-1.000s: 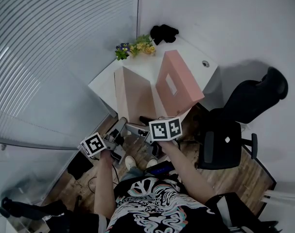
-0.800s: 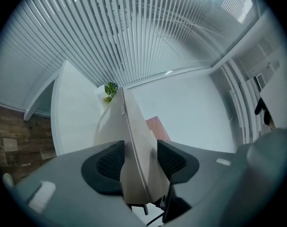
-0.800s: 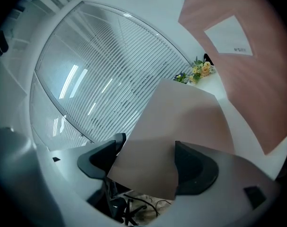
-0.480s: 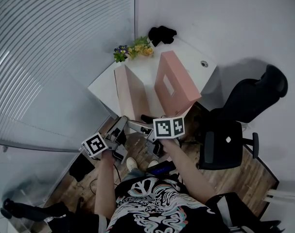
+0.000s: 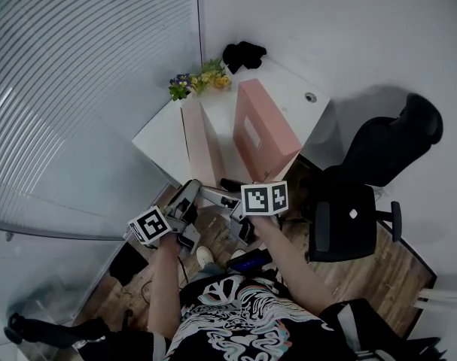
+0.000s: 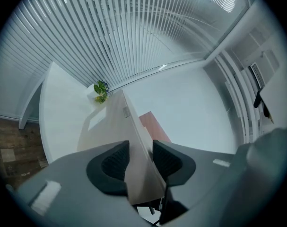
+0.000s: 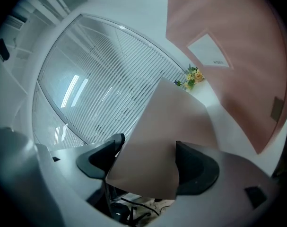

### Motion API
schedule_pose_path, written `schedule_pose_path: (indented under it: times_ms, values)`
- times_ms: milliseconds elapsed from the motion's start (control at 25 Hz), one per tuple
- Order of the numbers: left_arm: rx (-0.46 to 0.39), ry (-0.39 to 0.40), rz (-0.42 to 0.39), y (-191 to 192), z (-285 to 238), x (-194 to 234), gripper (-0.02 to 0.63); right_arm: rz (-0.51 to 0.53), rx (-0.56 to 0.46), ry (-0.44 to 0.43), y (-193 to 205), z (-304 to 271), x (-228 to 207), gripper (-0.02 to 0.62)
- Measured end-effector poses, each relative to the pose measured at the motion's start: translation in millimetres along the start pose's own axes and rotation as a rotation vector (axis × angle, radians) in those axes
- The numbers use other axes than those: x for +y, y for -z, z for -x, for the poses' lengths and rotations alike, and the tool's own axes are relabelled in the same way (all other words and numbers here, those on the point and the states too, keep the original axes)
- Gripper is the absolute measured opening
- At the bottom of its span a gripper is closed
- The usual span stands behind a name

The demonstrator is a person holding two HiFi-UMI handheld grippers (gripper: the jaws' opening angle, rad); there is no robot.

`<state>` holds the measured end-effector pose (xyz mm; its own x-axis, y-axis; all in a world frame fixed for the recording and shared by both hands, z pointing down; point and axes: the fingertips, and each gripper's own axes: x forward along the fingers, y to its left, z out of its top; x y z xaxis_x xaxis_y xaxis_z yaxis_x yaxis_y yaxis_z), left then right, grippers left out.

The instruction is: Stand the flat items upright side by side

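- The left gripper (image 6: 139, 162) clamps the near end of a flat beige box (image 5: 200, 138); its jaws have just been closing on the thin edge between the pads.
- The right gripper (image 7: 148, 167), jaws wide, holds the same end.
- The box stands on edge on the white table (image 5: 156, 134), beside an upright pink box (image 5: 260, 130).

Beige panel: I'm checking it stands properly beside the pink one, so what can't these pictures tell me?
Beige panel: whether its foot sits flat on the table; head view, too small.
Right tool: whether its pads press the panel; right gripper view, the panel covers them.
Label on the pink box: print blurred and too small, right gripper view.
Black object at the table's back: head view, too dark and small to name.
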<state>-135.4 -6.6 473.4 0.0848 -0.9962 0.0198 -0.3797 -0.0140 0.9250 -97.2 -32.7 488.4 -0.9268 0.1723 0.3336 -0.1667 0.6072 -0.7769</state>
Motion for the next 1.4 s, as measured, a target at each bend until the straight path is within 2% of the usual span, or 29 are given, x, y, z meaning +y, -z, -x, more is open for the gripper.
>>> schedule_pose_path:
  times_ms: [120,280,440,560,720,880,1000,1160,1320,1400]
  values:
    - [0.017,-0.015,-0.06,0,-1,4,0.138,0.015,-0.021,0.005,-2,3,-1,0.385]
    - [-0.003,0.02,0.008,3,-8,-1,0.173,0.079,-0.021,0.035,-6,8,-4,0.379]
    - [0.0,0.015,-0.022,5,-12,-1,0.19,0.091,-0.034,0.034,-9,14,-6,0.379]
    - [0.0,0.019,0.003,11,-17,-5,0.198,0.105,-0.056,0.037,-11,21,-9,0.377]
    - [0.002,0.013,-0.026,7,-12,-2,0.207,0.11,-0.099,0.029,-13,22,-6,0.356]
    - [0.041,0.012,-0.036,10,-21,0,0.236,0.114,-0.137,0.018,-25,35,-6,0.35]
    - [0.065,0.021,-0.065,6,-28,1,0.225,0.123,-0.166,0.019,-35,39,0,0.35]
    - [0.11,0.072,-0.011,-7,-39,0,0.216,0.215,-0.151,0.106,-44,37,2,0.35]
    - [0.171,0.129,-0.055,-20,-51,2,0.216,0.279,-0.118,0.222,-49,33,-6,0.35]
    - [0.212,0.15,-0.043,-20,-57,3,0.216,0.289,-0.096,0.265,-52,28,-8,0.36]
